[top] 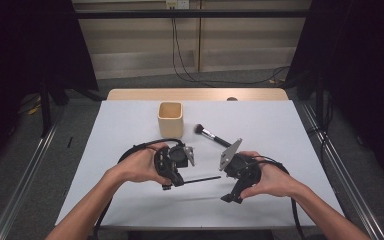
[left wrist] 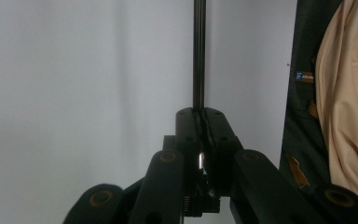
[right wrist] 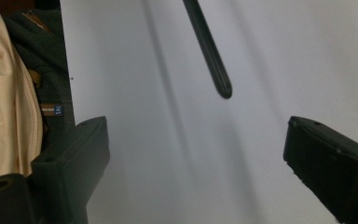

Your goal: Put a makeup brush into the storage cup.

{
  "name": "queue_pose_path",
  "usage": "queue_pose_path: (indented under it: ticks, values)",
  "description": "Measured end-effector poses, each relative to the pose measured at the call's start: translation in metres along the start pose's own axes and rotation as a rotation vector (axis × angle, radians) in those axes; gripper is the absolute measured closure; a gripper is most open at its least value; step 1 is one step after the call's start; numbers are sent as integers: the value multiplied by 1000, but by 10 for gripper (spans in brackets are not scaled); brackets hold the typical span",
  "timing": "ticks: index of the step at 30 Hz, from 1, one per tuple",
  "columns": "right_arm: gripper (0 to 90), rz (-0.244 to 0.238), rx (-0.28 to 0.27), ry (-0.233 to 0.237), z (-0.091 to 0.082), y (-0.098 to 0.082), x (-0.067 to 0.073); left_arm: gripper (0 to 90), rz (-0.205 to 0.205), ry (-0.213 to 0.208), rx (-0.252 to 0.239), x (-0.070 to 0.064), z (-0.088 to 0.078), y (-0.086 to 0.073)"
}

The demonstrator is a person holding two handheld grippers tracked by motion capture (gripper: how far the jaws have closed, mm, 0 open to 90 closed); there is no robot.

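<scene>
The left tongs (top: 169, 176) are clamping a thin black rod (top: 202, 179), while the right tongs (top: 232, 194) are standing apart near its free end. A makeup brush (top: 212, 134) and a beige cup (top: 170, 119) are lying farther off on the surface (top: 280, 135).

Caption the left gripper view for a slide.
Left gripper shut on a thin black stick above the white table.

cup (top: 170, 119) behind left gripper (top: 172, 172) | brush (top: 212, 134) right of cup | rod (top: 202, 179) between grippers
</scene>
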State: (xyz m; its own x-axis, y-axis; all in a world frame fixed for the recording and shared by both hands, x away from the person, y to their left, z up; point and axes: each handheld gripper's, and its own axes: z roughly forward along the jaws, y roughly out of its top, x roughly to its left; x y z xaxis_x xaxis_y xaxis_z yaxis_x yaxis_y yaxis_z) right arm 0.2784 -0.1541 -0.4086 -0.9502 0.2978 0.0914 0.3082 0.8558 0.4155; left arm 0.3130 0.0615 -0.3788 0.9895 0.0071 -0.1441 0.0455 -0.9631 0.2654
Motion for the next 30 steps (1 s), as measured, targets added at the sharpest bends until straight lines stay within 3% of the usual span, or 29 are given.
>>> queue_pose_path:
  ticks: [4, 7, 9, 15, 17, 23, 26, 27, 30]
  values:
    - [104, -18, 15, -1, 1, 5, -1, 856, 12, 1, 13, -1, 1, 3]
    - [186, -45, 24, 1, 2, 8, -4, 856, 15, -5, 16, -1, 2, 4]
    - [212, -29, 25, 19, 3, 10, -7, 856, 20, -1, 12, -1, 3, 5]
    - [290, -45, 50, 34, 9, 12, -10, 856, 26, -8, 14, -3, 7, 7]
    - [375, -59, 41, 35, 9, 13, -11, 856, 33, -9, 15, -2, 8, 8]
    - [441, -47, 47, 51, 8, 16, -11, 856, 23, -17, 16, -1, 13, 8]
    - [507, -56, 55, 50, 8, 18, -10, 856, 24, -36, 14, 0, 15, 10]
    - [585, -57, 54, 41, 9, 19, -11, 856, 36, -36, 19, 1, 15, 10]
    - [623, -60, 47, 39, 10, 19, -11, 856, 35, -33, 20, 0, 18, 10]
